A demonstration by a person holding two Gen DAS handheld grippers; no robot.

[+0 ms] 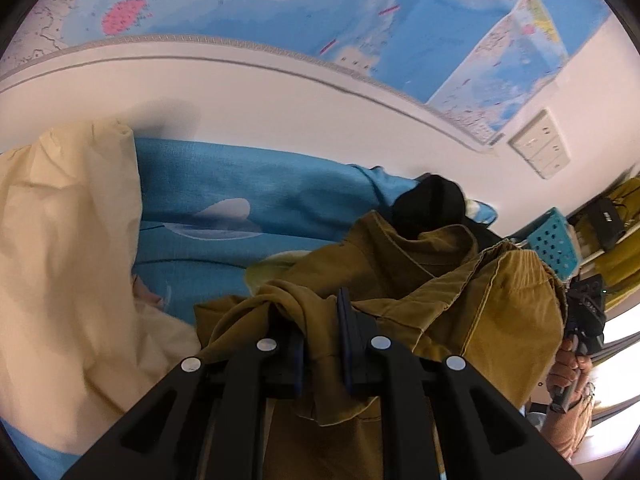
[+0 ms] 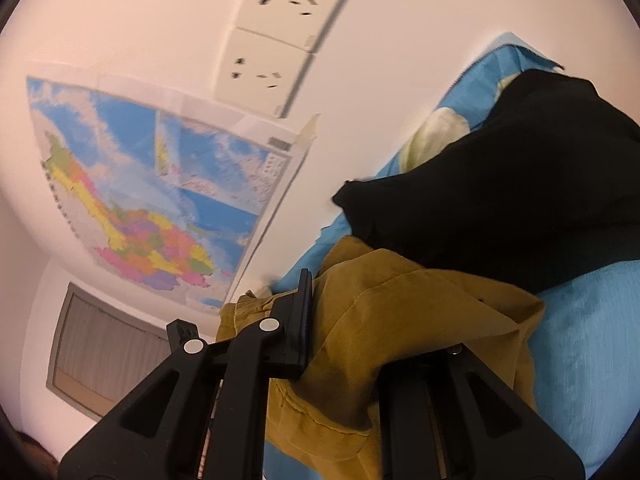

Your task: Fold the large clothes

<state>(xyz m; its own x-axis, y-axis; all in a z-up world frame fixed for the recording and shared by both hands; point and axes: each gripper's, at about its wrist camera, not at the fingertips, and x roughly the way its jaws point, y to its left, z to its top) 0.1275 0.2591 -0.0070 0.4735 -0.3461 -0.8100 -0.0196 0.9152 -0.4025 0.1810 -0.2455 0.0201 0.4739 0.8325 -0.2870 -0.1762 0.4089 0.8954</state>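
A mustard-yellow corduroy garment [image 1: 448,280] hangs bunched between both grippers above a blue bedsheet [image 1: 248,208]. My left gripper [image 1: 322,320] is shut on a twisted fold of it. In the right wrist view my right gripper [image 2: 340,320] is shut on another edge of the same garment [image 2: 392,312]; cloth drapes over and hides the right finger. The right gripper and the hand holding it also show at the right edge of the left wrist view [image 1: 580,320].
A black garment [image 2: 520,192] lies on the blue sheet behind the yellow one. A cream duvet [image 1: 60,260] is heaped at the left. The white wall carries a map [image 2: 160,200] and sockets [image 2: 272,32]. A blue perforated basket [image 1: 554,240] stands on shelves at right.
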